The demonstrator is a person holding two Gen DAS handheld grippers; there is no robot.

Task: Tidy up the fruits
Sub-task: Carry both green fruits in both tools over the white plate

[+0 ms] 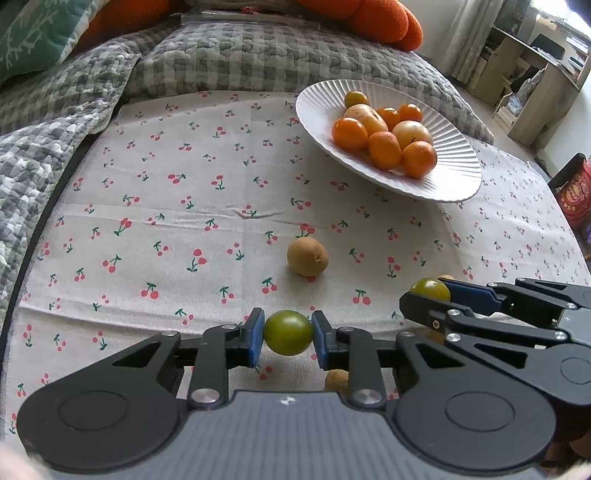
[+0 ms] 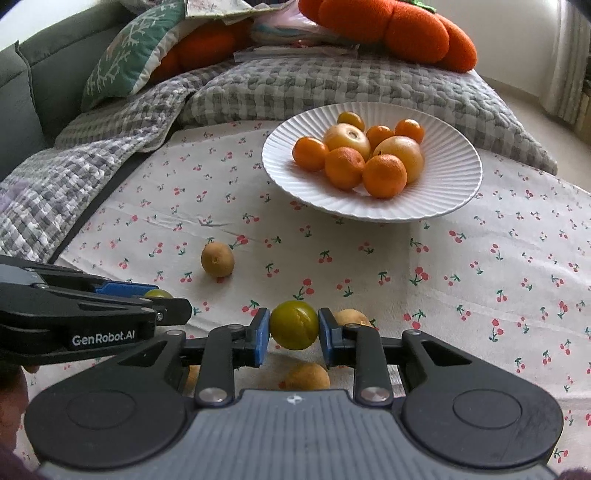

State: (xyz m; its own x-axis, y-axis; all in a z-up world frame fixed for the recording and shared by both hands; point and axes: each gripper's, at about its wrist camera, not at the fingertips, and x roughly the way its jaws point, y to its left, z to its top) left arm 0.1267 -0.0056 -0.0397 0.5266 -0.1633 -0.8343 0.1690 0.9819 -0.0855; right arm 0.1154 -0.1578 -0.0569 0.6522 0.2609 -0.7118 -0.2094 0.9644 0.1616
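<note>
My left gripper (image 1: 288,332) is shut on a small green fruit (image 1: 288,332), held just above the cherry-print cloth. My right gripper (image 2: 294,330) is shut on a second green fruit (image 2: 294,325); it shows in the left wrist view (image 1: 430,290) at the right. A white ribbed plate (image 1: 454,158) (image 2: 454,162) at the back holds several oranges, two pale round fruits and one green fruit. A brown fruit (image 1: 307,256) (image 2: 217,259) lies loose on the cloth ahead of the grippers. More brown fruits (image 2: 307,376) lie under my right gripper, partly hidden.
The cherry-print cloth (image 1: 184,221) covers the table. A grey checked quilt (image 1: 221,62) lies behind and to the left. Orange plush cushions (image 2: 406,33) and a green pillow (image 2: 129,55) sit at the back. A wooden shelf unit (image 1: 535,74) stands at the far right.
</note>
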